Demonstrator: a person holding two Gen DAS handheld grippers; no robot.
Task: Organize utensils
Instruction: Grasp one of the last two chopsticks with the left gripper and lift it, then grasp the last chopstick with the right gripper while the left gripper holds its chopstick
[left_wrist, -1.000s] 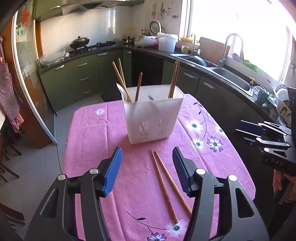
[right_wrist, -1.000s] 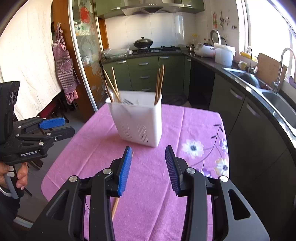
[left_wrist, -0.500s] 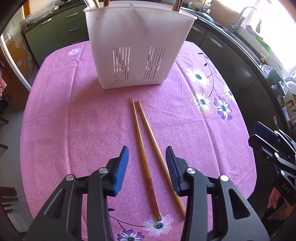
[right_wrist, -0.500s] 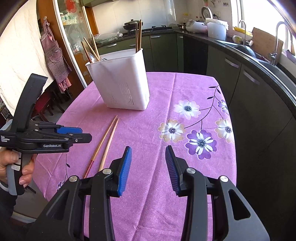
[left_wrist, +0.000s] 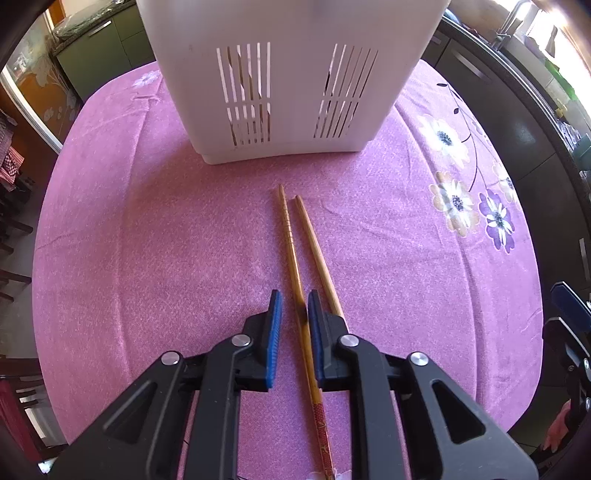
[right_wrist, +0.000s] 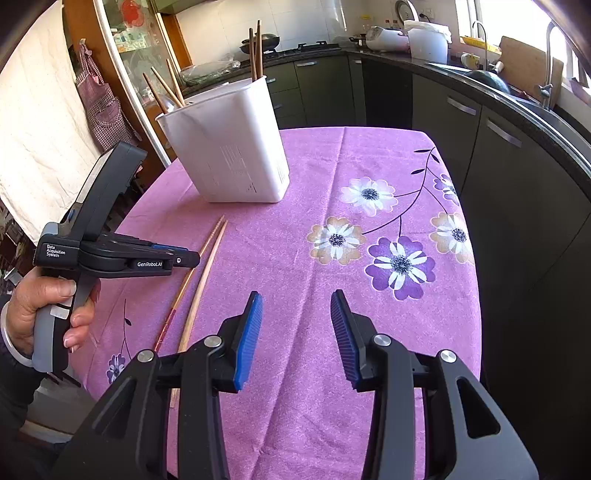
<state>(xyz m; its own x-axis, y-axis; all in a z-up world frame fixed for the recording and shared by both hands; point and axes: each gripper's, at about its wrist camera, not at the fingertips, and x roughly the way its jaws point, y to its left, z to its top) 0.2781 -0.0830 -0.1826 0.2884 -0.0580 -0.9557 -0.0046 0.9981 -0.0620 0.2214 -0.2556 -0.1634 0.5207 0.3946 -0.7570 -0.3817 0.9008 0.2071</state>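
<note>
Two chopsticks lie side by side on the pink flowered tablecloth (left_wrist: 147, 240), which covers the table and takes up most of both views. On the cloth, beyond their tips, stands the white slotted utensil holder (left_wrist: 291, 74), upright and just clear of them; in the right wrist view several more chopsticks (right_wrist: 255, 48) stick up out of its top. The left gripper (left_wrist: 294, 314) is low over the cloth with its blue pads narrowed around the darker chopstick (left_wrist: 295, 280), the one with a red patterned end. The right-hand pad (left_wrist: 314, 325) is touching or nearly touching that stick, while a thin strip of cloth shows between the stick and the left-hand pad, so the jaws are nearly closed but not clamped. The paler chopstick (left_wrist: 314, 251) lies just outside the right-hand pad, passing beside and under it. The right gripper (right_wrist: 295, 325) hangs well off to the side above bare cloth near the printed flowers (right_wrist: 400, 264), its jaws spread wide and holding nothing. The person's left hand (right_wrist: 40, 310) grips the handle of the left tool.
</note>
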